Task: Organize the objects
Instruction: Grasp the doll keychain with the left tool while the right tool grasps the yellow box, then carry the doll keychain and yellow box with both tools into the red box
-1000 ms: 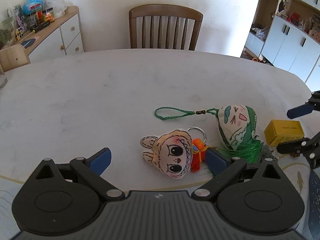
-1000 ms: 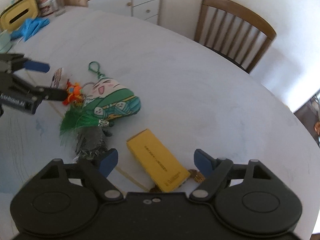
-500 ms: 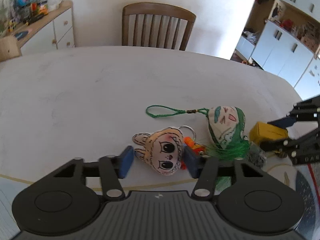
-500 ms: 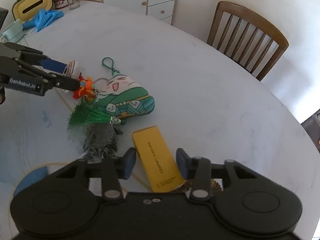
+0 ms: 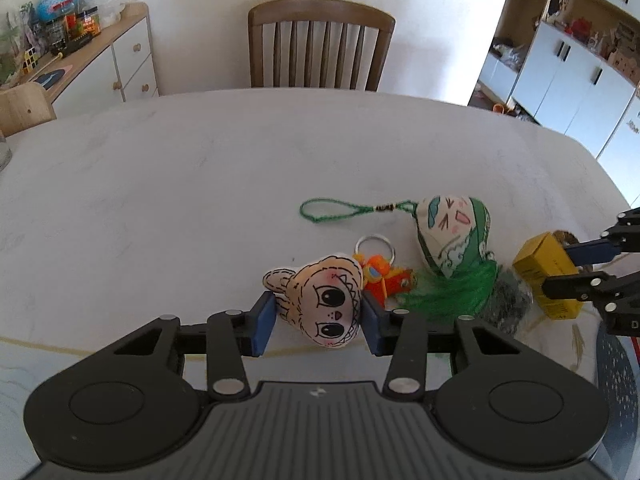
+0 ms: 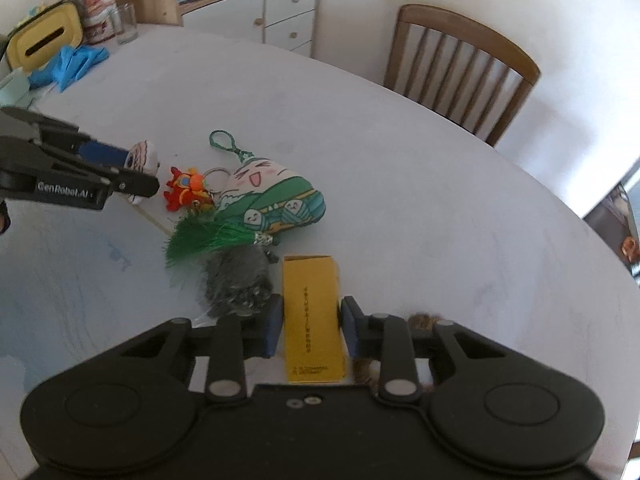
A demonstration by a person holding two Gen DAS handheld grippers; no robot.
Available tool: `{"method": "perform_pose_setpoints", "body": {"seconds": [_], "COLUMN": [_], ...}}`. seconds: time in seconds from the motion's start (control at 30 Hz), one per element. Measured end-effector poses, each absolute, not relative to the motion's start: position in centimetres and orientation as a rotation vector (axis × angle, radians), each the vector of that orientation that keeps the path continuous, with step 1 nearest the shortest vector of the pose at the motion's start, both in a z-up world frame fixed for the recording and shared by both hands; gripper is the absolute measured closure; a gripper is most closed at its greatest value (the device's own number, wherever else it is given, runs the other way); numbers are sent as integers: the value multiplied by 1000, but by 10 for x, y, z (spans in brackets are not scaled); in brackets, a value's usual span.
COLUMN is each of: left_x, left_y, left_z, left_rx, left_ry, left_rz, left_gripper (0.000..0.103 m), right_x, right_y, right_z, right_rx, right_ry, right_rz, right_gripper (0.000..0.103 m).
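A bunny-face plush (image 5: pixel 324 304) lies near the table's front edge. My left gripper (image 5: pixel 316 320) is closing, and both blue pads touch the plush's sides. An orange dragon keychain (image 5: pixel 384 276) and a green dumpling plush (image 5: pixel 452 236) with a tassel lie just to its right. In the right wrist view a yellow box (image 6: pixel 312 312) sits lengthwise between the pads of my right gripper (image 6: pixel 310 324), whose jaws are closing and press on it. A dark pouch (image 6: pixel 236 284) lies to the box's left. My left gripper (image 6: pixel 136 168) shows at the left, around the bunny plush (image 6: pixel 142 154).
The white oval table (image 5: pixel 160 200) stretches wide behind the toys. A wooden chair (image 5: pixel 320 44) stands at its far side, a sideboard (image 5: pixel 100 64) to the left. A yellow tissue box (image 6: pixel 40 40), blue gloves (image 6: pixel 72 64) and a glass (image 6: pixel 126 24) sit at the far left. A brown tuft (image 6: pixel 424 320) lies under my right finger.
Both grippers have gone from wide open to closed around their objects. The yellow box has turned from slanting to in line with the right fingers. The left pads now touch the bunny plush.
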State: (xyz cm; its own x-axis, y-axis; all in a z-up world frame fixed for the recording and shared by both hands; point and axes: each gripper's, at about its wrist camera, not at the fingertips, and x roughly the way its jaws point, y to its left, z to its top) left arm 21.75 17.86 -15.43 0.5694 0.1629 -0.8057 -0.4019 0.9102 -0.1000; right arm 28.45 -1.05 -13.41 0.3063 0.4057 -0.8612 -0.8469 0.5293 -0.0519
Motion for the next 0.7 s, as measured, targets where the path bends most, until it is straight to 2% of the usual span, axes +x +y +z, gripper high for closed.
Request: {"method": "perform_pose_setpoints", "body": {"seconds": [0.33,0.7], "left_x": [193,164], "left_y": [154,95], "left_z": [-136,-92], "left_rx": [-279,-238], "left_ry": [948,959], "left_rz": [308,270], "left_gripper": [59,59], "right_x": [247,209], "right_y": [-42,-91], "right_z": [-107,-68], "right_rx": [-419,-305], "right_ry": [945,923], "right_rz": [849,826], "right_gripper": [74,74]}}
